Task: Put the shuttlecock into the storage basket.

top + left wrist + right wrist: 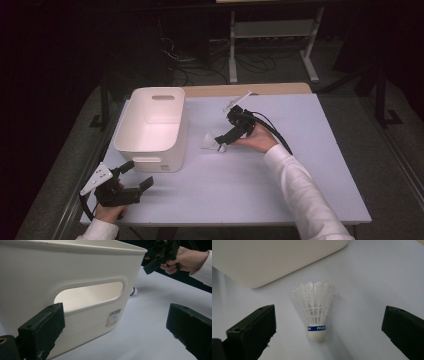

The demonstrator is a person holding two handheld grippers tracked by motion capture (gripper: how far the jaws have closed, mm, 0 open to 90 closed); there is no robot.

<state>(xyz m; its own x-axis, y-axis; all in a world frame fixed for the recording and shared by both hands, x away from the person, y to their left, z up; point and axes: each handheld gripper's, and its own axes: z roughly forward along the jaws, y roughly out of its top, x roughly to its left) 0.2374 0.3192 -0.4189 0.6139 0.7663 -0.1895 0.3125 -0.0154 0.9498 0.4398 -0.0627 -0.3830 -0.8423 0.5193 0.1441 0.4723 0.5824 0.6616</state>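
Now | right gripper (pixel 329 327) jaws wide apart, holding nothing, shuttlecock (pixel 315 310) lying between them, bin (pixel 150 127) at its 9 o'clock | left gripper (pixel 134 176) open, empty, beside bin | risk: closing on feathers likely crushes them; cork (pixel 316 335) may roll.

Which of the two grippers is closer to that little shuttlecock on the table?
The right. The right gripper hangs open right at the shuttlecock, which lies between its jaws untouched. The left gripper sits far off at the white bin's near end.
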